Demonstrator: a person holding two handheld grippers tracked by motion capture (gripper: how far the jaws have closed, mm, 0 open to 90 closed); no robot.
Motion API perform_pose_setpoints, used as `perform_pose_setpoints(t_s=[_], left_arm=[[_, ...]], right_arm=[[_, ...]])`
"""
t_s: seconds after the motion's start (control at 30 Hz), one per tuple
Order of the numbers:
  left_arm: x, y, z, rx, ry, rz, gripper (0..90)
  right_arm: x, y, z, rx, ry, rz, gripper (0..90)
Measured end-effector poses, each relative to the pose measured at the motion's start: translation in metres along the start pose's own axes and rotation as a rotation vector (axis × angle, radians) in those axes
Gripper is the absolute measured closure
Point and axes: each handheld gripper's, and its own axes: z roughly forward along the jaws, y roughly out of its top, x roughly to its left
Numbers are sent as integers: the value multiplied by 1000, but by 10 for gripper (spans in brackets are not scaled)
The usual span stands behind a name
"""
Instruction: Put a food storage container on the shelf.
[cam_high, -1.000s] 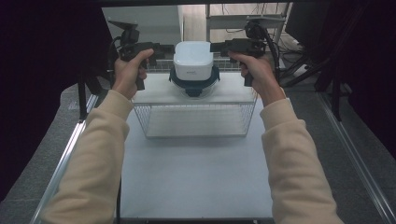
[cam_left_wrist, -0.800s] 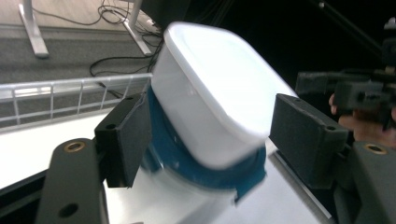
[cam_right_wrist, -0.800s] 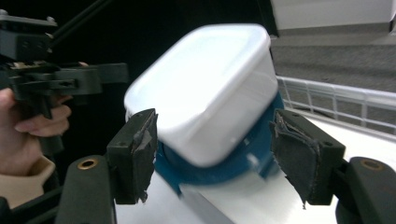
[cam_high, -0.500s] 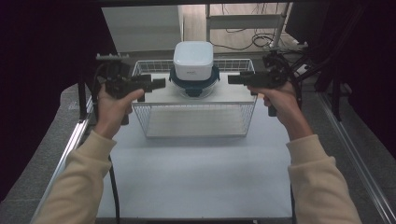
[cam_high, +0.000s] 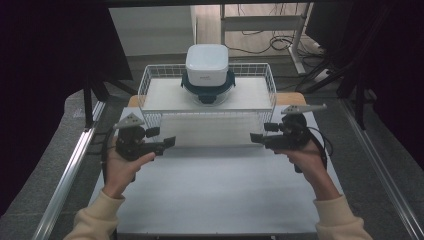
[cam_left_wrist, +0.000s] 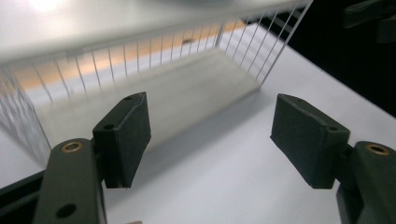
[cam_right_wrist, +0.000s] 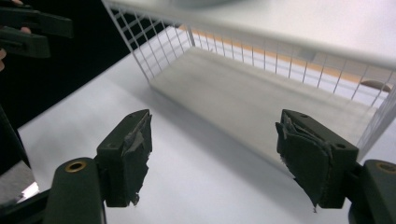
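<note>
Both grippers have dropped from the container atop the wire rack toward the counter. Left gripper and right gripper have just been opening, jaws released, nothing between them; they should stay level and clear of the rack.

Lab or test room — white worktable on metal rails, dark curtains, floor cables

White tabletop sat in front of me, with one aluminium rail along my left and a second rail along my right. Grey carpet lay outside both. A wooden board edge showed at the far right. A black curtain hung on my left. Further back were a metal desk frame and loose floor cables.
</note>
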Motion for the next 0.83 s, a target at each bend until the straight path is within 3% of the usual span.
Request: perform_pose_setpoints(t_s=[0.03,0.07,0.13,0.17,0.3,0.37,0.4,0.57,0.83], left_arm=[[2,-15,2,14,-17,-29,278],[2,-15,2,14,-17,-29,277],[4,-33,4,30,-27,-51,277],[4,-33,4,30,-27,-51,277],[2,-56,11,71,-34,-43,276],[0,-65,15,91,-32,-38,276],[-2,-68,17,112,-26,-24,276],[-3,-69,17,104,-26,-21,275],[3,-73,22,111,-33,-61,253]], right_arm=[[5,-14,0,3,2,-9,259],[5,-14,0,3,2,-9,259],[9,-36,1,5,1,-9,258],[9,-36,1,5,1,-9,258],[9,-73,11,55,-20,-7,257],[8,-83,13,69,-30,-5,258],[7,-85,14,74,-31,2,258],[8,-88,13,68,-40,-7,257],[10,-88,10,44,-41,-30,244]])
